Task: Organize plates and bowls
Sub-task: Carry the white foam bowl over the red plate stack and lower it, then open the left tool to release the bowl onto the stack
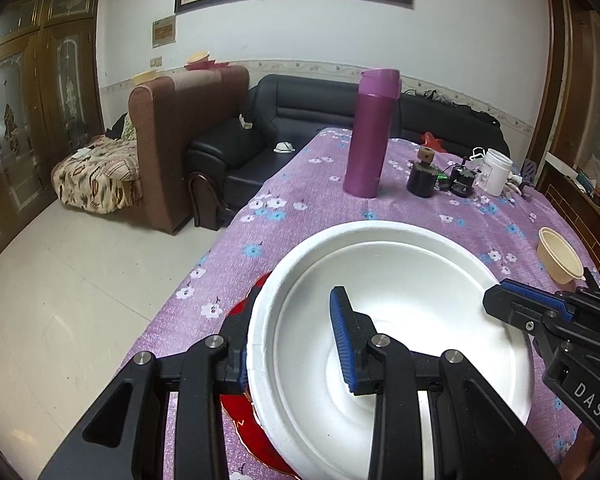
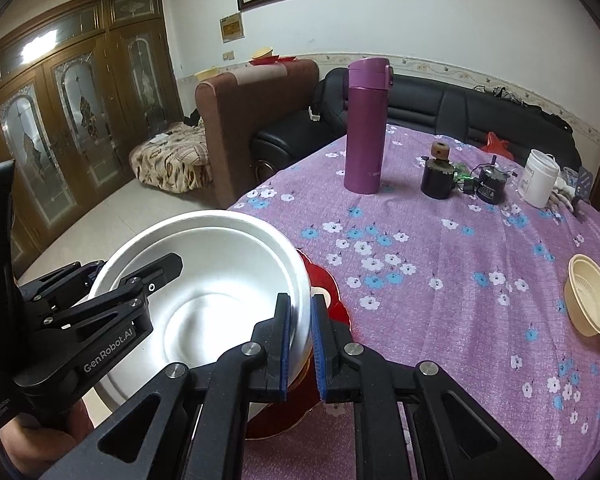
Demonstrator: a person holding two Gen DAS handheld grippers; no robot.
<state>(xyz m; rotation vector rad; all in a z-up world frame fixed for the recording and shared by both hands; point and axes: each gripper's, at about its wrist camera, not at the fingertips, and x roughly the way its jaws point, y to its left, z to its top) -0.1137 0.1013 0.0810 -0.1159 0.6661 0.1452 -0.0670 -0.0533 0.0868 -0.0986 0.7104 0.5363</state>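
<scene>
A large white foam plate (image 1: 420, 280) is held at opposite sides of its rim by both grippers. My left gripper (image 1: 292, 344) is shut on the plate's left rim, one finger outside and one inside. My right gripper (image 2: 300, 340) is shut on the right rim, with its blue pads (image 2: 320, 344) pressing the edge. Each gripper also shows in the other's view: the right gripper (image 1: 500, 300) and the left gripper (image 2: 136, 263). Under the white plate lies a red plate (image 2: 332, 296), mostly hidden, at the near edge of the table. A cream bowl (image 2: 592, 300) sits alone on the right.
The purple floral tablecloth (image 2: 440, 280) covers the table. At the far end stand a tall purple flask (image 2: 364, 128), a dark jar (image 2: 436, 180), small black items and a white tub (image 2: 540, 178). Sofas and tiled floor lie beyond the left edge.
</scene>
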